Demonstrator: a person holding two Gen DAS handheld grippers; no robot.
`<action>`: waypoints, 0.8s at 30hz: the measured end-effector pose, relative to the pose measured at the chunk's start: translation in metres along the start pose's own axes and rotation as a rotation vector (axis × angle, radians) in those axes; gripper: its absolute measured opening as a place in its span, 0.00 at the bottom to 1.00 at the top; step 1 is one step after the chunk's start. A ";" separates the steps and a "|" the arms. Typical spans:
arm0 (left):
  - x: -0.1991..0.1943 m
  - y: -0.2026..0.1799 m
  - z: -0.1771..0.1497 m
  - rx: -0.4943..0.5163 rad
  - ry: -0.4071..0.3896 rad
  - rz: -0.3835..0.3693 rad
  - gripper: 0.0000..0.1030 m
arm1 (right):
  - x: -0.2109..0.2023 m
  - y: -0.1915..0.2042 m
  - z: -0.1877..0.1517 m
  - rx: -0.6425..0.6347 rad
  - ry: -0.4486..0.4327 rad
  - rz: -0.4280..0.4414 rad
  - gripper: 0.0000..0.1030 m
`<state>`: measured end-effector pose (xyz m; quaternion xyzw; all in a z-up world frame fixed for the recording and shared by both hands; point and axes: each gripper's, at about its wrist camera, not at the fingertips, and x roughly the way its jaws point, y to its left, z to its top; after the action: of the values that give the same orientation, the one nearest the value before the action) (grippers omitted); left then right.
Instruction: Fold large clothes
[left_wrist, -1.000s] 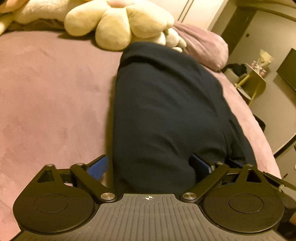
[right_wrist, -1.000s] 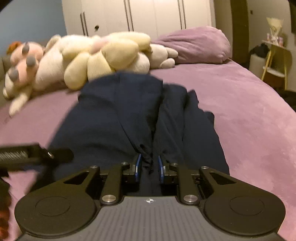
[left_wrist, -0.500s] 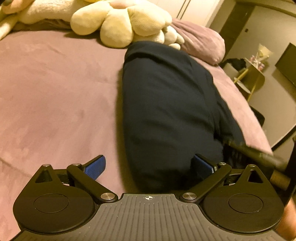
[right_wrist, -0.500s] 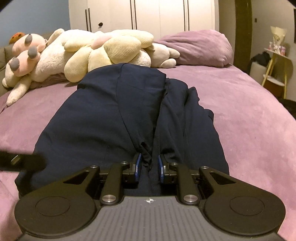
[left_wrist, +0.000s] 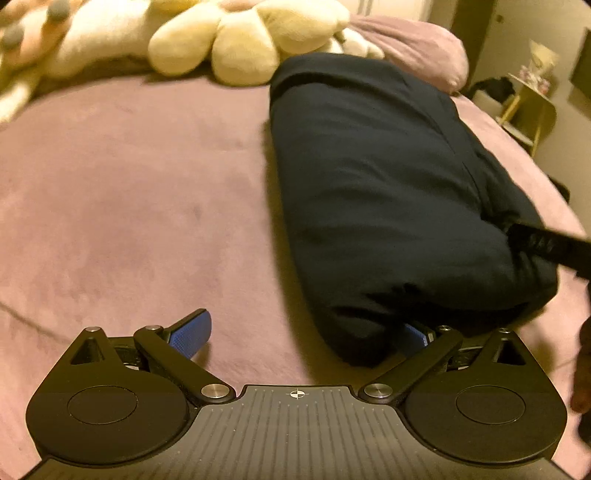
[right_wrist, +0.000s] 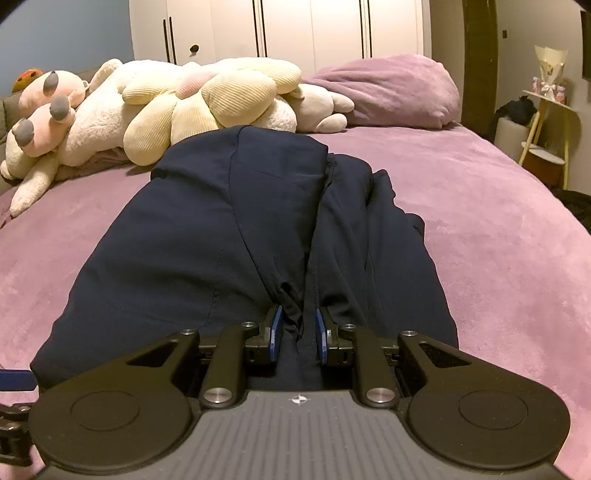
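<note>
While the dark garment (right_wrist: 236, 236) lies lengthwise on the purple bedspread (left_wrist: 129, 192), its far end touching the plush toys (right_wrist: 207, 99), several things could slip.
Right gripper (right_wrist: 297, 334): fingers narrow, pinching a bunched ridge of cloth near the close hem.
Left gripper (left_wrist: 299, 332): fingers spread wide, nothing clamped; the near left corner sits just inside the right-hand finger.
Uneven pick-up: only one layer may be caught at that corner, since the cloth is stacked there.
Crooked fold: the right side lies rumpled and narrower, so lifting could skew the edge.
Snag: a forward fold could drag against the toys.
</note>
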<state>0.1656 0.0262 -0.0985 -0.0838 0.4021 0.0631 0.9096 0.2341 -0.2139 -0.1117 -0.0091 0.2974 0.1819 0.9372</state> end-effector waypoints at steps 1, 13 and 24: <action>0.000 0.001 0.000 0.005 -0.001 -0.003 1.00 | 0.000 0.000 0.000 -0.002 0.002 0.000 0.17; -0.016 -0.002 0.002 0.059 0.043 0.030 1.00 | -0.015 0.007 0.009 0.029 0.082 -0.017 0.22; -0.072 -0.020 -0.005 0.039 0.045 0.016 1.00 | -0.078 0.014 -0.009 0.050 0.267 -0.135 0.75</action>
<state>0.1177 0.0023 -0.0462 -0.0643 0.4242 0.0604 0.9013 0.1654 -0.2282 -0.0746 -0.0298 0.4226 0.1083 0.8993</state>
